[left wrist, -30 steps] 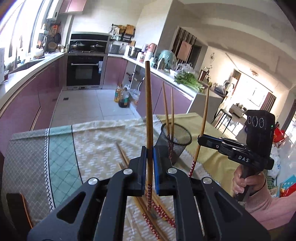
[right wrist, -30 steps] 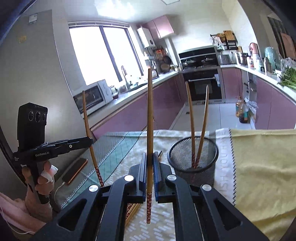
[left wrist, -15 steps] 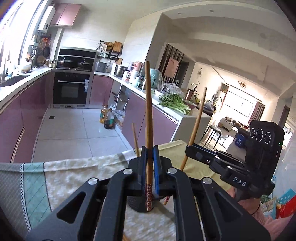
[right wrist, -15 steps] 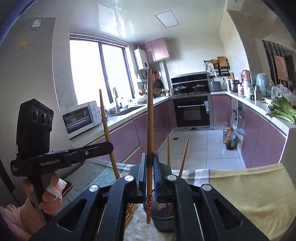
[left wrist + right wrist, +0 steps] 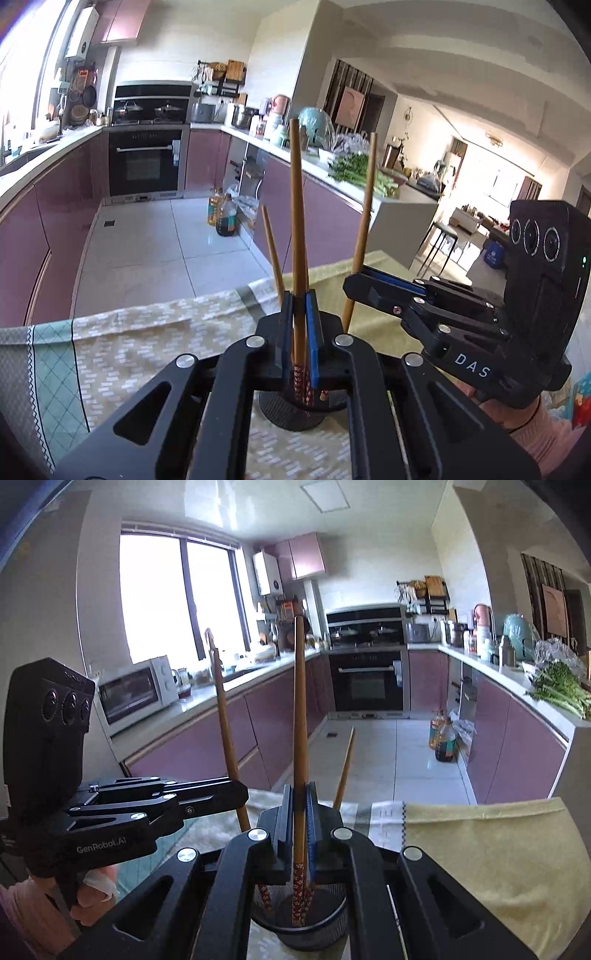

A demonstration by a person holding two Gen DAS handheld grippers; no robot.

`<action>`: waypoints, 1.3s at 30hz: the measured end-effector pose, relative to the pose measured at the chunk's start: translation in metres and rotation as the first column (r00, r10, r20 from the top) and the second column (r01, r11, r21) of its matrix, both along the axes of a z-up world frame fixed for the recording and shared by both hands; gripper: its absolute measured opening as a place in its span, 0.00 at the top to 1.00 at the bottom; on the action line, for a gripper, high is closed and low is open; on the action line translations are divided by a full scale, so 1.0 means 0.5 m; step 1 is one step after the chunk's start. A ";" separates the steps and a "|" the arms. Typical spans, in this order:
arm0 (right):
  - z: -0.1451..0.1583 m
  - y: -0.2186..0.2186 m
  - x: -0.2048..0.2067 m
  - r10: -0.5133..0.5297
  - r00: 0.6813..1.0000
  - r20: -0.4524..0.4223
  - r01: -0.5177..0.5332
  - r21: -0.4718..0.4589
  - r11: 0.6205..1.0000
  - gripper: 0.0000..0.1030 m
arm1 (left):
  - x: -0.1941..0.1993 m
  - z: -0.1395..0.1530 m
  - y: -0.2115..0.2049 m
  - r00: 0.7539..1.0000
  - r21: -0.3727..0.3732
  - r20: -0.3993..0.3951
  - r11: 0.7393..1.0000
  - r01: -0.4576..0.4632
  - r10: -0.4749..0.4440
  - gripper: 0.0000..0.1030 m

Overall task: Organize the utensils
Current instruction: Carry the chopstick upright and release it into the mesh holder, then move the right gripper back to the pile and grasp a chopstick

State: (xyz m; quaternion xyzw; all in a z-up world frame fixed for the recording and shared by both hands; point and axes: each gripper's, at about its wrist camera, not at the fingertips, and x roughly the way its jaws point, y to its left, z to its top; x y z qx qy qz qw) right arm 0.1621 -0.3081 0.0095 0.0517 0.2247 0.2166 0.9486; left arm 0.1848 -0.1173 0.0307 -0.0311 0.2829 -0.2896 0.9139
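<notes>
My left gripper is shut on an upright wooden chopstick with a red patterned lower end, right over the black mesh holder. My right gripper is shut on another upright chopstick, whose patterned end dips into the same mesh holder. Each gripper shows in the other's view: the right one with its chopstick, the left one with its chopstick. Other chopsticks stand in the holder.
The holder stands on a table with a patterned green-white cloth and a yellow cloth. Beyond are a tiled floor, purple cabinets, an oven, oil bottles and greens on the counter.
Both grippers have moved in over the mesh holder with their chopsticks and come close together. The chopstick ends now sit lower, at the holder's mouth. The loose chopsticks on the cloth are out of view.
</notes>
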 end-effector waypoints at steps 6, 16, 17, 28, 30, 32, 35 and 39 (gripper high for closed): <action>-0.038 0.005 0.012 0.005 0.995 -0.098 -0.007 -0.017 1.000 0.95 | 0.018 -0.048 -0.004 0.998 0.052 -0.061 0.998 0.023 -0.020 0.93; -0.073 0.001 0.032 -0.027 0.984 -0.176 0.025 -0.012 1.000 0.92 | 0.043 -0.093 -0.005 0.993 0.088 -0.121 0.996 0.024 -0.013 0.90; -0.072 0.000 0.031 -0.031 0.984 -0.174 0.029 -0.011 1.000 0.90 | 0.040 -0.093 -0.003 0.993 0.084 -0.118 0.996 0.019 -0.009 0.89; -0.042 0.022 -0.086 0.091 0.994 -0.069 -0.090 0.015 0.996 0.71 | -0.099 -0.053 0.119 0.999 0.084 0.023 0.996 -0.036 0.034 0.70; -0.048 0.043 -0.110 0.139 0.988 -0.070 -0.139 0.001 0.990 0.71 | -0.119 -0.067 0.145 0.999 0.101 0.014 0.994 -0.051 0.050 0.68; -0.065 0.068 -0.126 0.184 0.978 -0.101 -0.185 -0.010 0.983 0.71 | -0.133 -0.085 0.166 0.997 0.118 -0.003 0.991 -0.070 0.071 0.68; -0.108 0.106 -0.134 0.233 0.957 -0.174 -0.239 -0.014 0.971 0.71 | -0.144 -0.123 0.195 0.993 0.132 -0.059 0.987 -0.091 0.099 0.68; -0.168 0.157 -0.140 0.278 0.920 -0.276 -0.296 -0.021 0.955 0.71 | -0.155 -0.175 0.226 0.984 0.144 -0.127 0.984 -0.103 0.122 0.68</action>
